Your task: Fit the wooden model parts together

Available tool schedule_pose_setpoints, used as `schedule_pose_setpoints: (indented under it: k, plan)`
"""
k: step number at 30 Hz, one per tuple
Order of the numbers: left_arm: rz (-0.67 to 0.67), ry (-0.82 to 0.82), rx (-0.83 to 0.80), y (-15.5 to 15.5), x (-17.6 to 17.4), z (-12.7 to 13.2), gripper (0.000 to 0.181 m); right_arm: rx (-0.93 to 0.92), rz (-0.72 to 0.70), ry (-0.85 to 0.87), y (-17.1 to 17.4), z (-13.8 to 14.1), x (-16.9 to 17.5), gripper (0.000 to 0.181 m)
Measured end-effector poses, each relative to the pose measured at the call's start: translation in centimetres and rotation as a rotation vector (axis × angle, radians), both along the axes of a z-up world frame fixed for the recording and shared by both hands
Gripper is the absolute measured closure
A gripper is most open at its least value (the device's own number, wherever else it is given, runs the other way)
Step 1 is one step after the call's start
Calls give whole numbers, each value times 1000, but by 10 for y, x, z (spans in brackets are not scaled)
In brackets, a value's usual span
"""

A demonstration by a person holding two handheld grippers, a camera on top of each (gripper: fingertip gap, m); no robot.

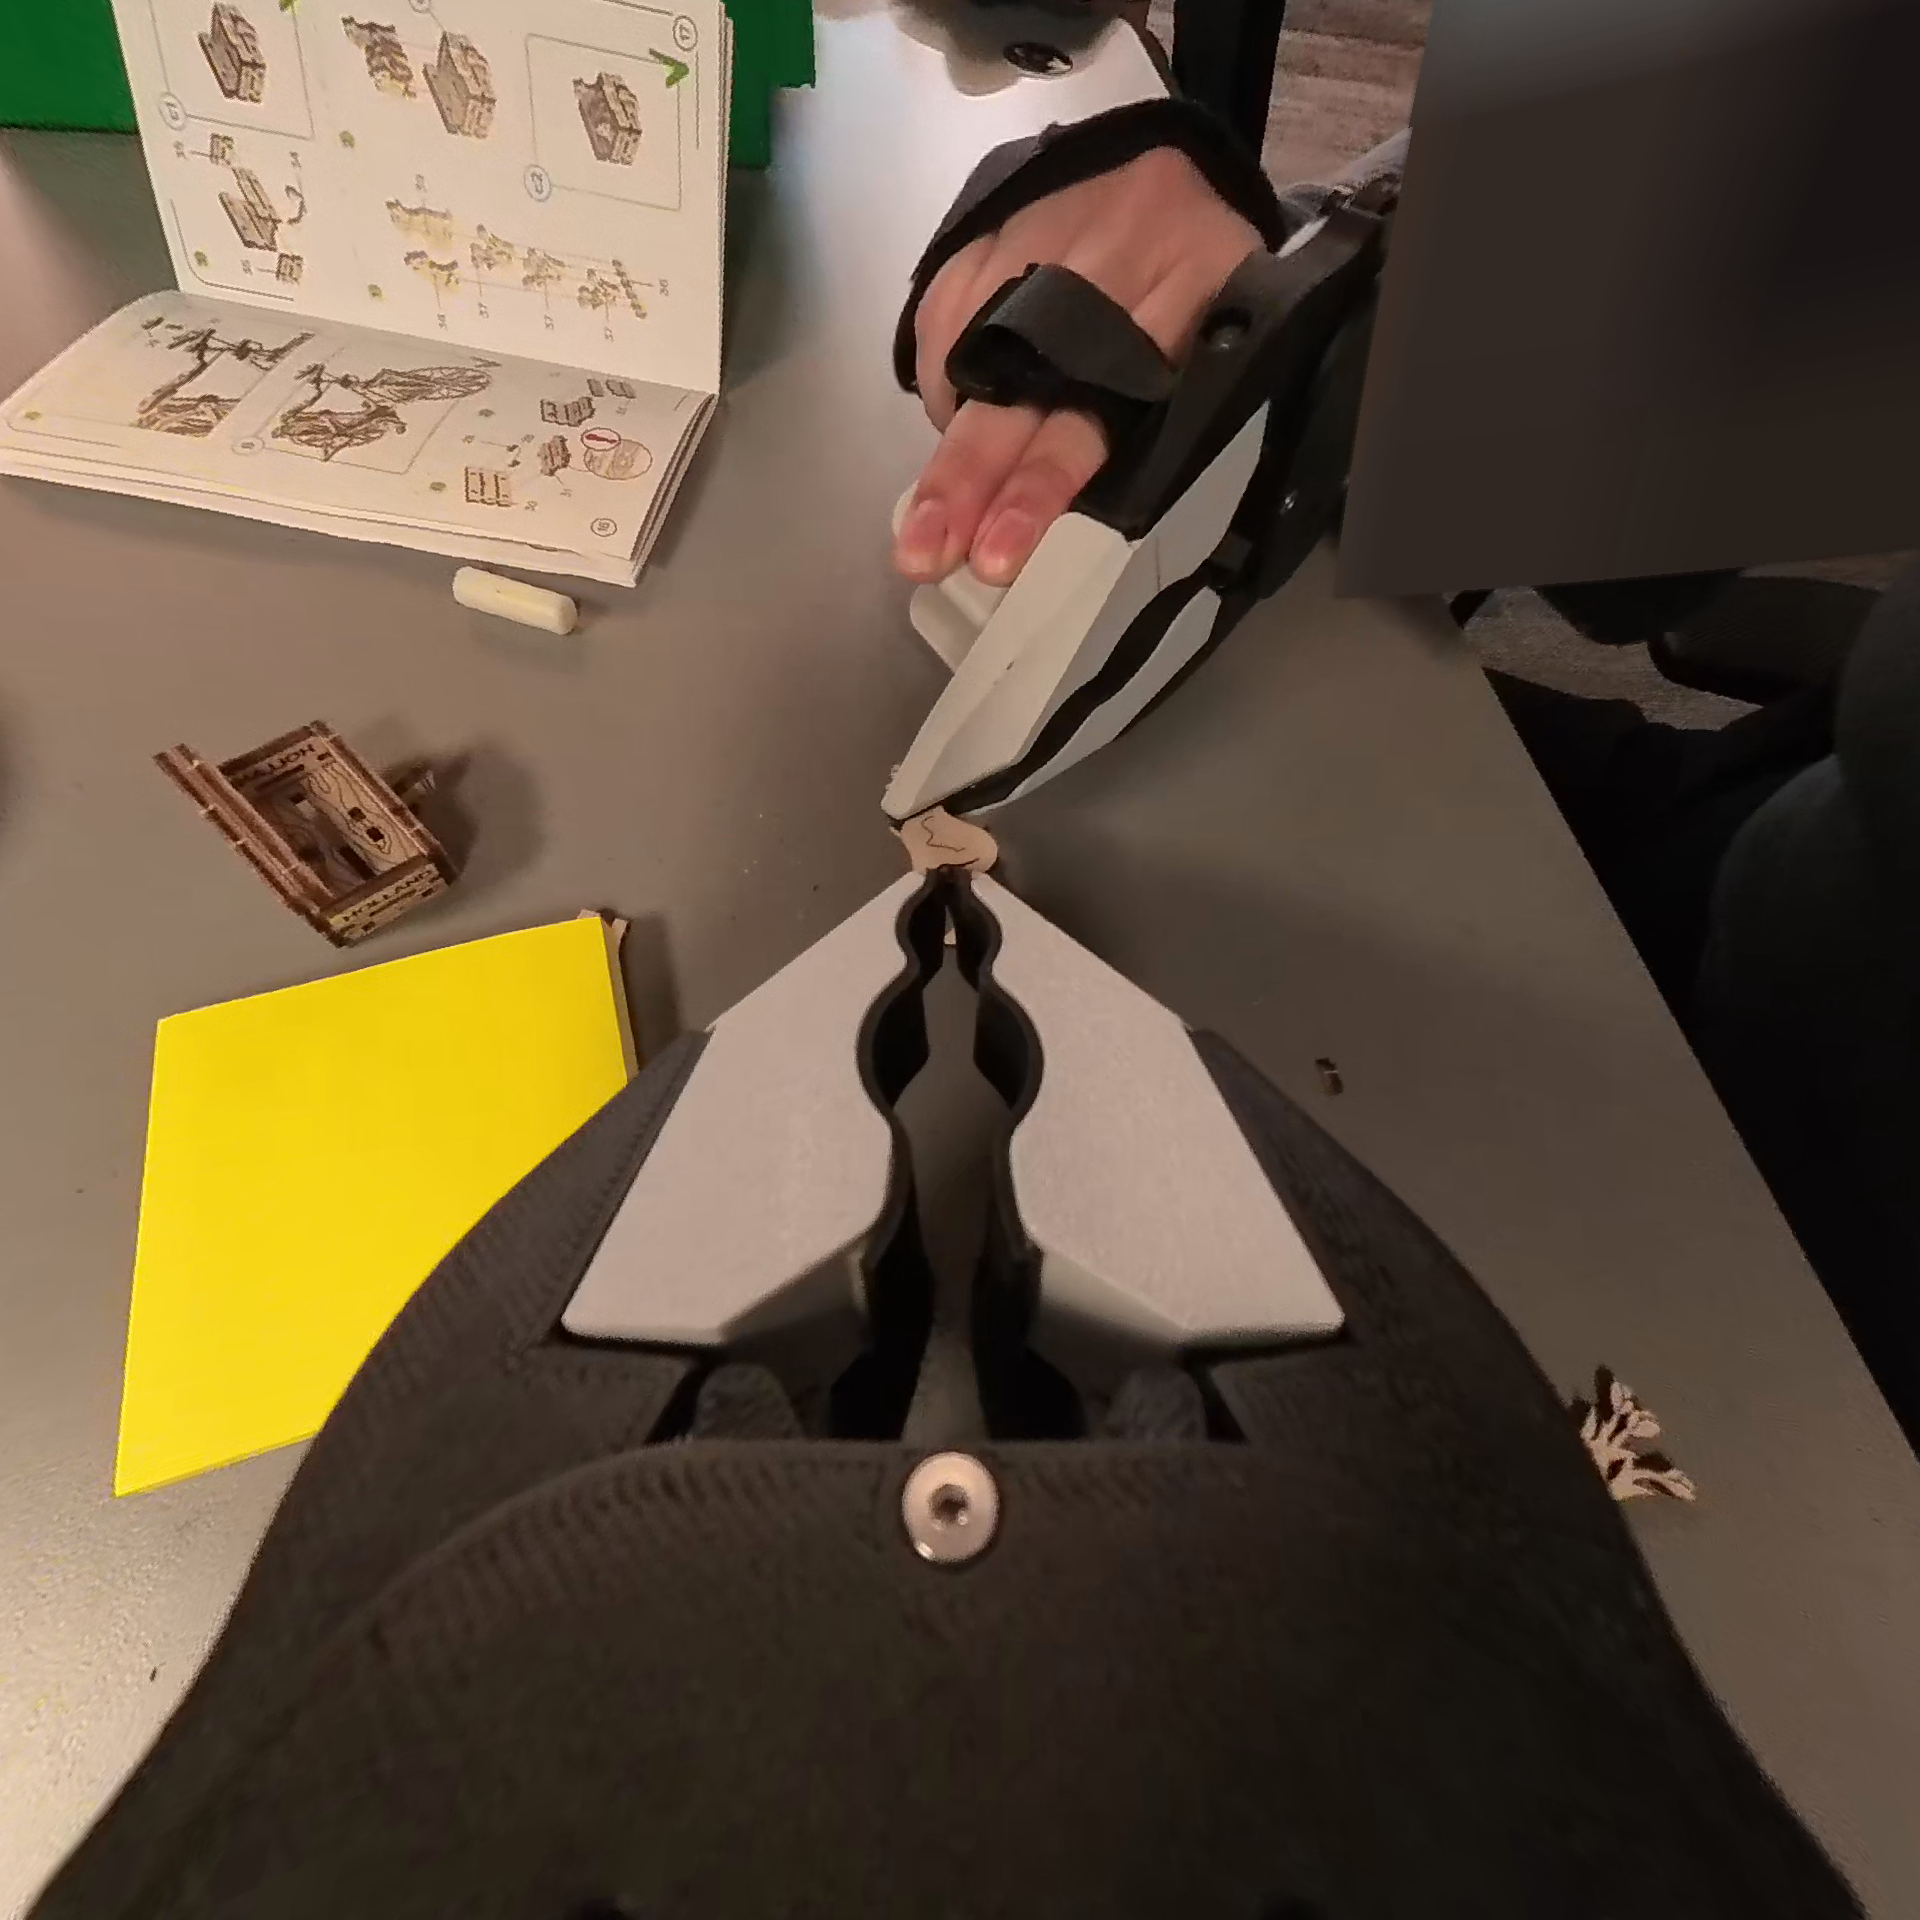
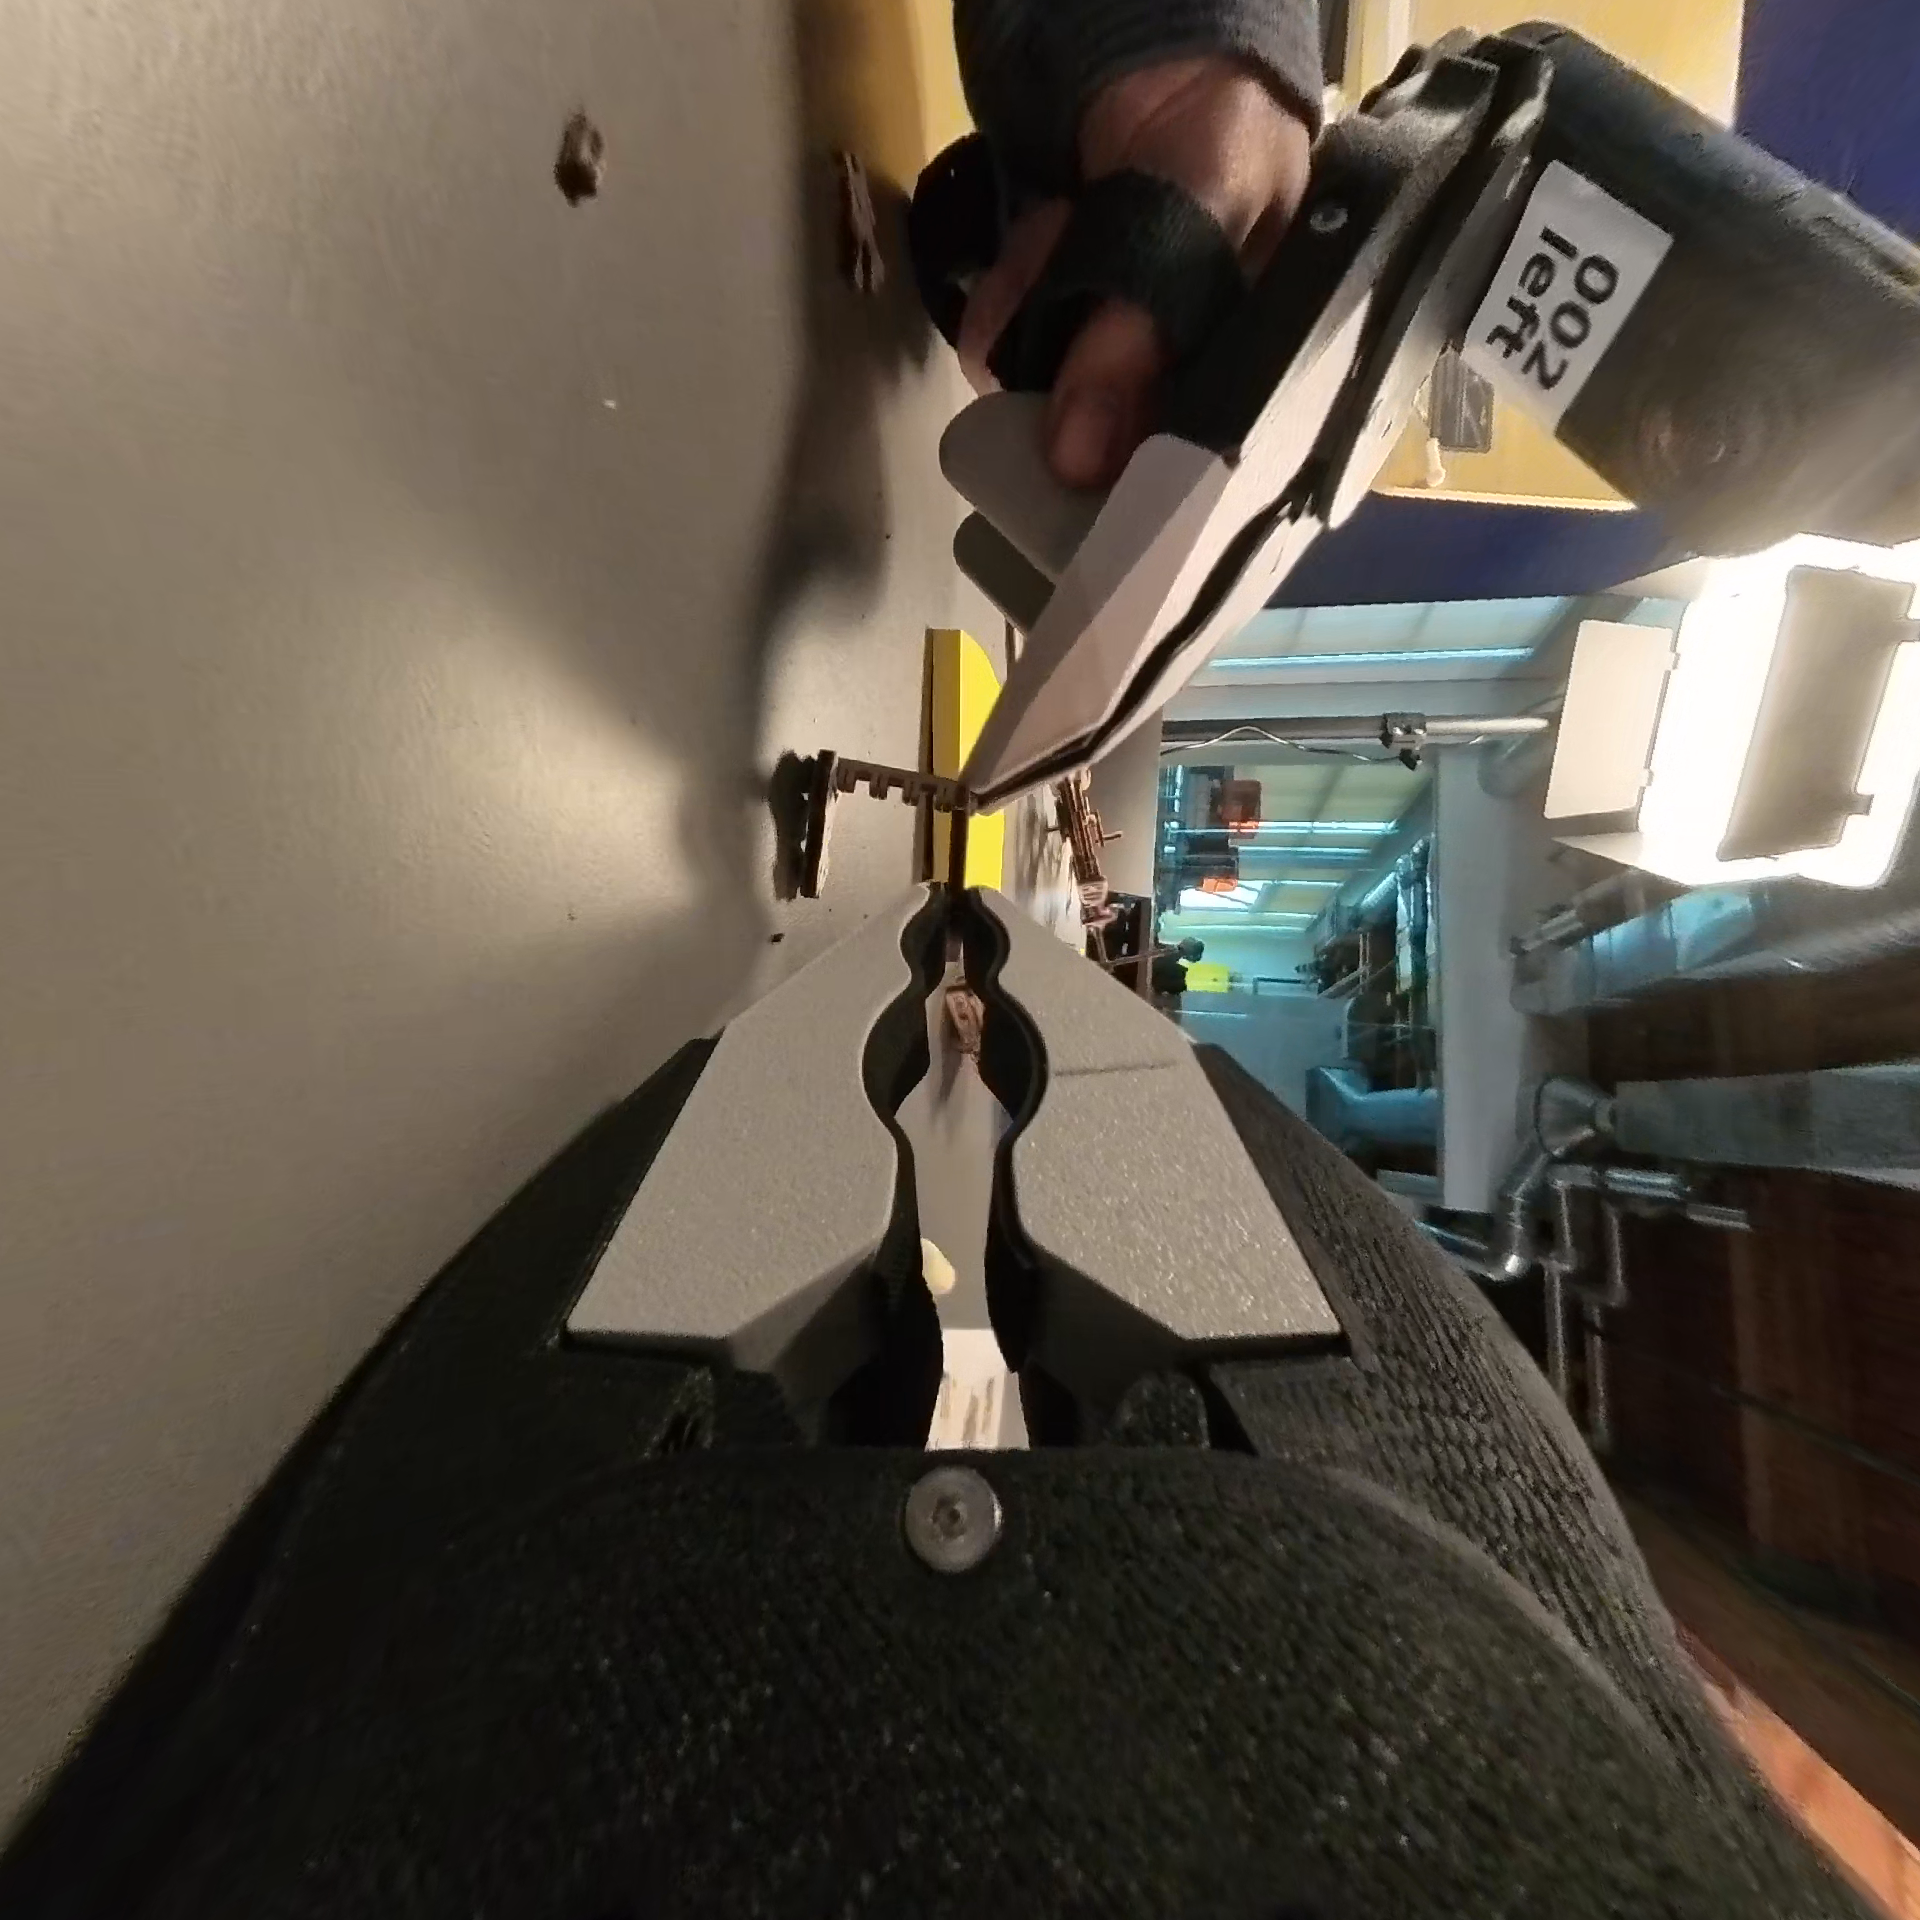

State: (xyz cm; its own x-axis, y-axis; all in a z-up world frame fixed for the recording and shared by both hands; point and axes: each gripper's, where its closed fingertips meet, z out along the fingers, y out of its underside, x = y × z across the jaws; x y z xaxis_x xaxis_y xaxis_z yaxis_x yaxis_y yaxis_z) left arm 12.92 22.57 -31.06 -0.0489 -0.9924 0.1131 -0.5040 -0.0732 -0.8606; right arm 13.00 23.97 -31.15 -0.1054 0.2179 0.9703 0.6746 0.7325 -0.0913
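Observation:
A small flat wooden part [image 1: 948, 847] hangs just above the grey table [image 1: 727, 675], between both grippers' tips. My left gripper [image 1: 948, 883] is shut on its near edge. My right gripper [image 1: 914, 812] comes in from the upper right and is shut on its far edge. In the right wrist view the part [image 2: 954, 842] shows edge-on in my right gripper [image 2: 951, 888], with the left gripper [image 2: 977, 798] pinching its top. A toothed wooden strip [image 2: 894, 781] sticks out from that joint towards the table.
A half-built wooden box model [image 1: 312, 831] lies to the left, beside a yellow sheet [image 1: 364, 1195]. An open instruction booklet [image 1: 416, 312] and a white stick [image 1: 514, 613] lie farther back. A branched wooden piece [image 1: 1631, 1455] lies near the table's right edge [image 1: 1662, 987]. The tips of both grippers are at nearly the same place. Between my right fingertips and the white stick [image 1: 514, 613] there is roughly 12 centimetres.

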Motion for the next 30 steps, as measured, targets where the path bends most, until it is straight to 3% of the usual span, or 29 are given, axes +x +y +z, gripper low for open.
schedule_pose_setpoints:
  k: [4,8,12,16,21,26,30]
  plan:
    - [28,-3,-8,1,-3,0,181,9,5,11,0,0,-2,181]
    - [42,3,-105,3,-8,1,167,23,21,8,-2,1,-4,181]
    - [6,9,-135,-5,-8,0,180,18,20,9,-3,0,-4,181]
    - [26,57,-133,-4,-6,-8,179,14,11,11,-1,0,-2,181]
    - [31,135,-127,-9,-2,-20,162,14,10,11,-1,0,-2,181]
    - [53,133,-123,-7,1,-20,180,14,16,12,-2,0,-3,181]
    - [64,135,-113,-6,1,-20,180,18,8,11,-1,0,-3,181]
